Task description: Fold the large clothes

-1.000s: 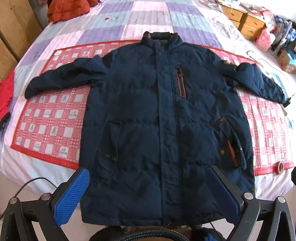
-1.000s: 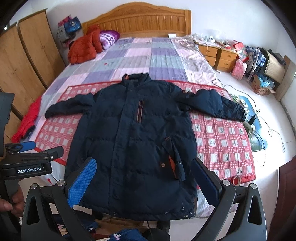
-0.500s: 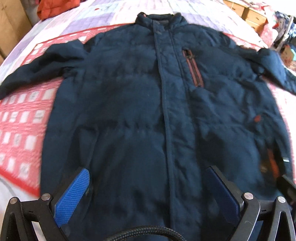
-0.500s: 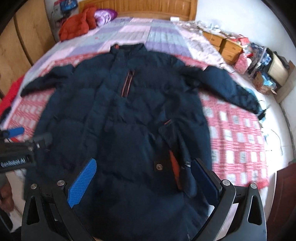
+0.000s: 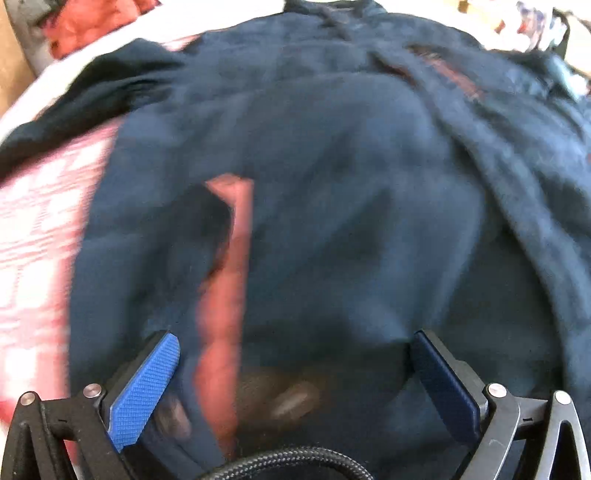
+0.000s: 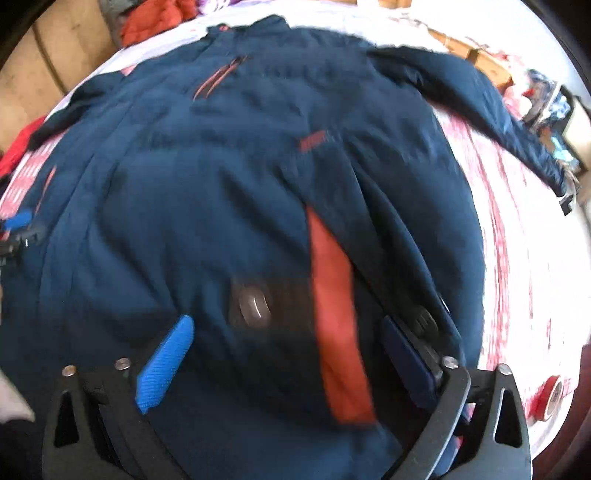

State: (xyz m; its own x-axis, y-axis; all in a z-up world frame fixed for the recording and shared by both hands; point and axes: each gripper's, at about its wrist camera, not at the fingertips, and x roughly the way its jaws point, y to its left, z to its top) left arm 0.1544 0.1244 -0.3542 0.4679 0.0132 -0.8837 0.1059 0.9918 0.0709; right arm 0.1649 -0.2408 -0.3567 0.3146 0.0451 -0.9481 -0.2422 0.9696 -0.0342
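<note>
A large navy padded jacket [image 5: 332, 184] lies front up on a red checked mat [image 5: 33, 229], sleeves spread out to both sides. My left gripper [image 5: 295, 376] hovers open, close over the jacket's lower left pocket with its orange lining [image 5: 225, 295]. In the right wrist view the jacket [image 6: 221, 184] fills the frame, and my right gripper [image 6: 291, 354] is open just above the lower right pocket, where an orange strip [image 6: 332, 317] and a snap button [image 6: 253, 306] show. Both views are blurred by motion. Nothing sits between either pair of fingers.
The red checked mat [image 6: 517, 258] covers the bed under the jacket. A roll of red tape [image 6: 552, 397] lies at the mat's right corner. Orange-red clothing [image 6: 155, 26] is piled near the head of the bed. Clutter and a drawer unit [image 6: 487, 62] stand to the right.
Both grippers have dropped forward and down from a wide overview to just above the jacket's lower pockets. Both stay open. The jacket has not moved.
</note>
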